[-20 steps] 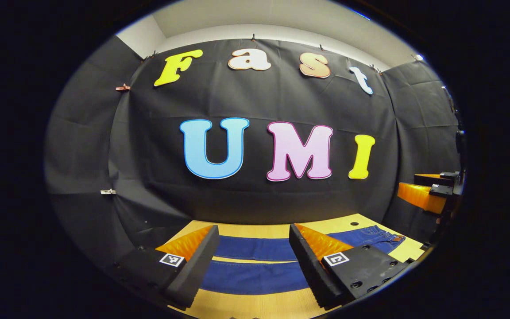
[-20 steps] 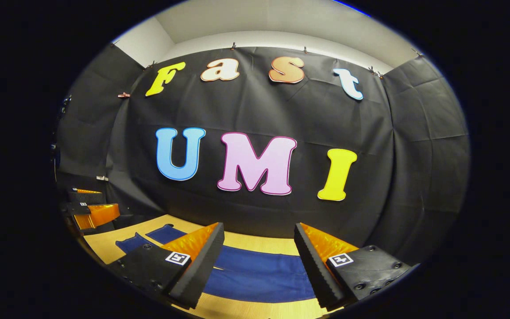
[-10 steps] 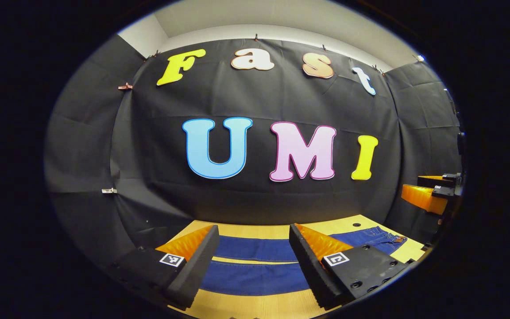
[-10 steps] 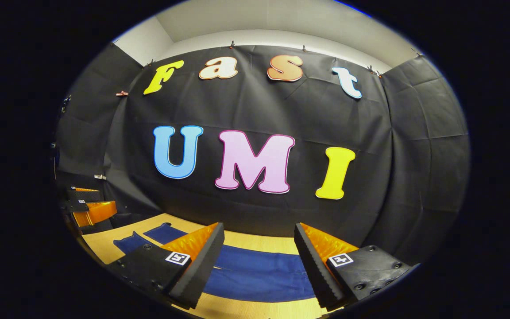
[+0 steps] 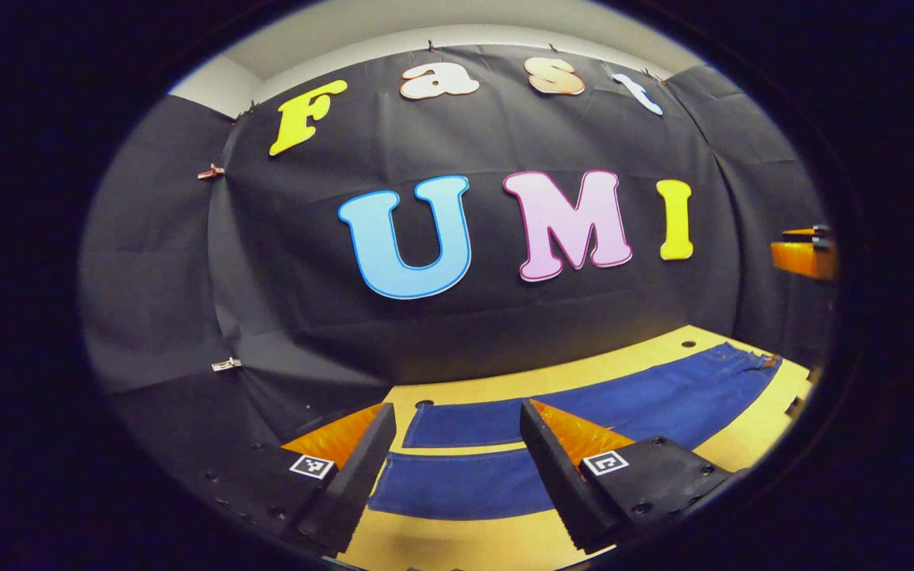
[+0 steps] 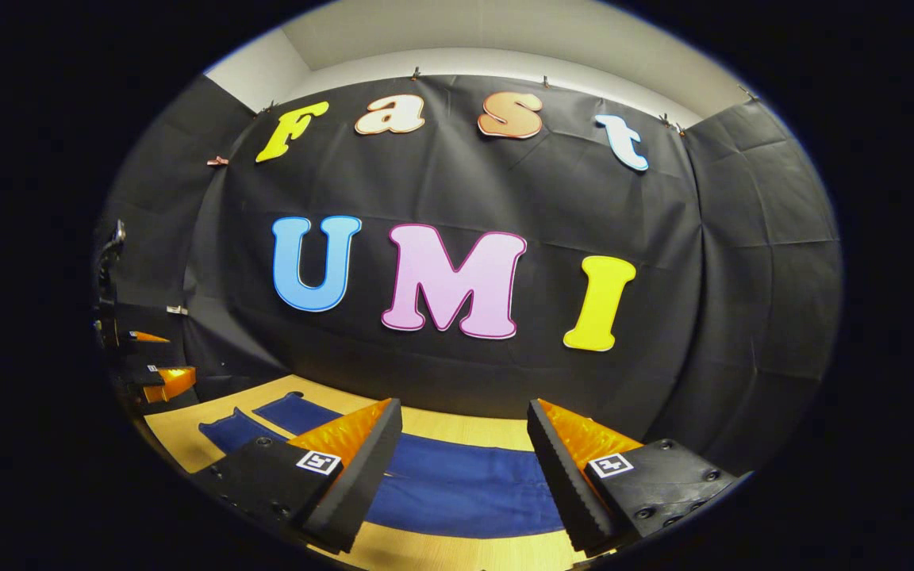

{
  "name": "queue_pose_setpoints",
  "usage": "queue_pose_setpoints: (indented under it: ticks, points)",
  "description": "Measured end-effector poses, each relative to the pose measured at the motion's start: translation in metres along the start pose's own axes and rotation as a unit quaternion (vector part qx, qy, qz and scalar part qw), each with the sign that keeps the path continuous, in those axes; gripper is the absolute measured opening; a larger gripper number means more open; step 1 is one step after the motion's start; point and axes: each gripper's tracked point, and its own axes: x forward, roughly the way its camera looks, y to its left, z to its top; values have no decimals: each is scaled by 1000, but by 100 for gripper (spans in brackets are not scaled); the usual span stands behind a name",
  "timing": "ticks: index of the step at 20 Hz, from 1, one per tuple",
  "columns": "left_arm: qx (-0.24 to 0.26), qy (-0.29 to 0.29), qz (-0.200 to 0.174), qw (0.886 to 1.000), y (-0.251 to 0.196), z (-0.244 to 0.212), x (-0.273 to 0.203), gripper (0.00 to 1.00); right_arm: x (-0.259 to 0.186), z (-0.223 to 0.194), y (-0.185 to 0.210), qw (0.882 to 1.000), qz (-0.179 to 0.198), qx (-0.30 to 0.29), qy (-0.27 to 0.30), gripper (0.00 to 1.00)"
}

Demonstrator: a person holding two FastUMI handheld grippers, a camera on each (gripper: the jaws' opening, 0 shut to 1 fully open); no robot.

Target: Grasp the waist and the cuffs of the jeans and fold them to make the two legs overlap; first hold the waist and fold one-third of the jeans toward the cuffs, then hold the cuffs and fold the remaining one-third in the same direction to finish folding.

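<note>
Left gripper view looks down its own two fingers at the jeans, which lie flat and unfolded on the wooden table, the two legs side by side with a thin strip of tabletop between them and the waist away to the right. The left gripper hovers above the leg ends with its jaws spread wide and nothing between them; it is tilted, so the table slopes across this view, and it points forward toward the booth wall more than down at the cloth. The other gripper shows at the right edge, raised well above the waist. Right gripper view has the right gripper held level over the broad upper part of the jeans, jaws likewise wide apart and empty, with the two cuffs far off to the left and the other gripper near them. The step in hand, as I judge it, is the approach for the first lengthwise fold. To do it well, each hand should tip its fingers down to the near edge of the cloth, one at the waist and one at a cuff, slide the lower finger under a single leg's thickness, pinch firmly, then lift and carry both ends across together so the seams line up.
</note>
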Motion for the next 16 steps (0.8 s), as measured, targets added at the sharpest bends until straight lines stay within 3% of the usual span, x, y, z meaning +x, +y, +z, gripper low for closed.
queue_pose_setpoints:
  ticks: [2,4,6,8,11,16]
  points:
    - [76,38,6,996,25,-37,14,98,1,-7,-2,1000,-1,3,8,97]
    - [149,74,20,986,51,-73,25,98,3,-12,-2,1000,1,6,15,97]
    - [186,100,2,977,59,-104,38,98,4,-14,-4,1000,3,1,13,97]
    - [242,127,-27,961,59,-131,46,98,9,-21,-6,1000,5,-7,18,97]
    - [345,167,-84,920,63,-176,62,98,13,-32,-12,1000,4,-16,23,97]
    - [480,232,-174,828,85,-248,84,97,19,-56,-31,999,-9,-25,38,97]
